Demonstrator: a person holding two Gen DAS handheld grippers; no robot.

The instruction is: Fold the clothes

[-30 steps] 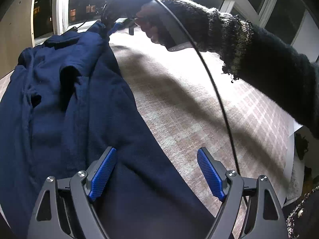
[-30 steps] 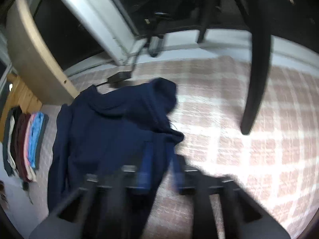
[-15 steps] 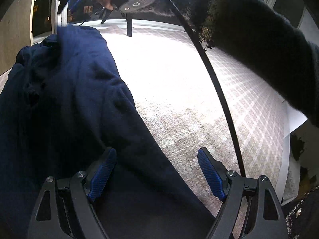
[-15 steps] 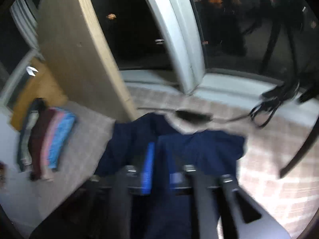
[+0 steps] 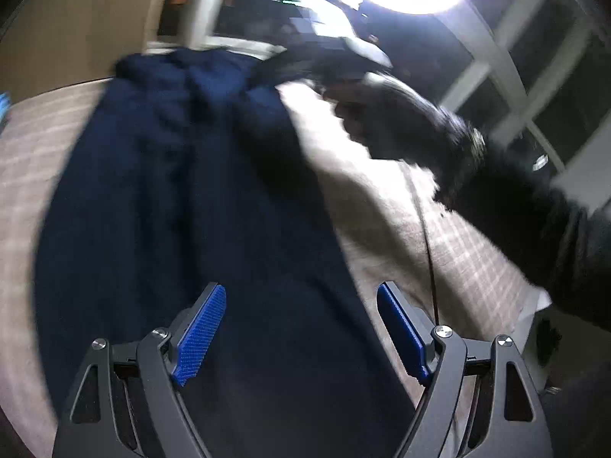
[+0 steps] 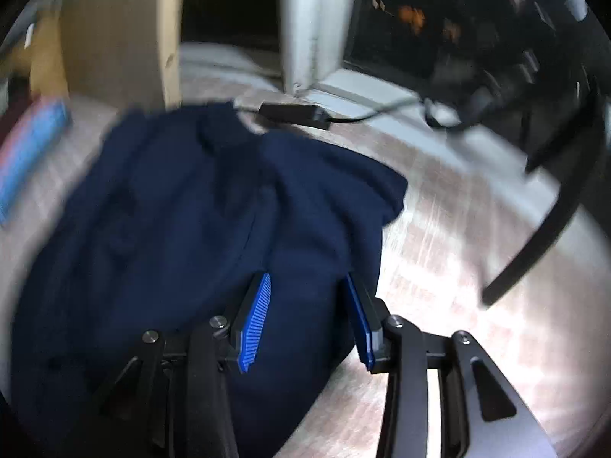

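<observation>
Navy garment [image 6: 183,236] lies spread on the checked rug [image 6: 450,274], top end near the rug's window-side edge, one flap folded over. Our right hand-held gripper [image 6: 309,316] has just been opening; cloth sits between the pads, which seem not to press it, so we judge the fold released. Left hand-held gripper [image 5: 301,332] hangs wide open over the hem, holding nothing. To do this well we lift the right clear straight up without dragging the flap, then take the next fold from the near edge, both corners pinched evenly.
</observation>
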